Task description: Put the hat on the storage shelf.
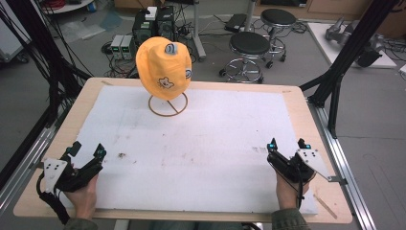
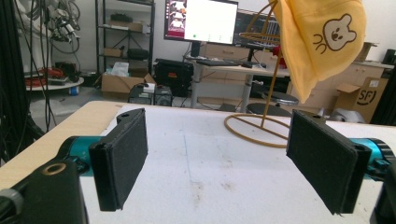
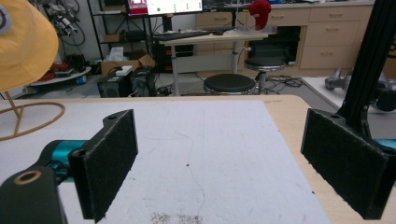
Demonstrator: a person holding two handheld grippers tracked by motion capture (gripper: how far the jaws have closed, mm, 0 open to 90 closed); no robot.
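An orange hat [image 1: 163, 67] with a small bear print hangs on a wire stand [image 1: 167, 106] at the far middle of the table. In the left gripper view the hat [image 2: 322, 42] hangs at the upper right above the stand's ring base [image 2: 254, 128]. Its brim [image 3: 23, 46] fills the upper left corner of the right gripper view. My left gripper [image 1: 87, 152] rests near the front left corner, open and holding nothing. At the front right my right gripper [image 1: 288, 145] is likewise open, nothing between its black pads [image 3: 109, 158].
A white sheet [image 1: 191, 148] covers most of the wooden table [image 1: 306, 115]. Beyond the far edge stand two black stools [image 1: 249, 45], electronic boxes [image 1: 143, 33] and cables. Black frame posts [image 1: 342, 62] rise at the right and left sides.
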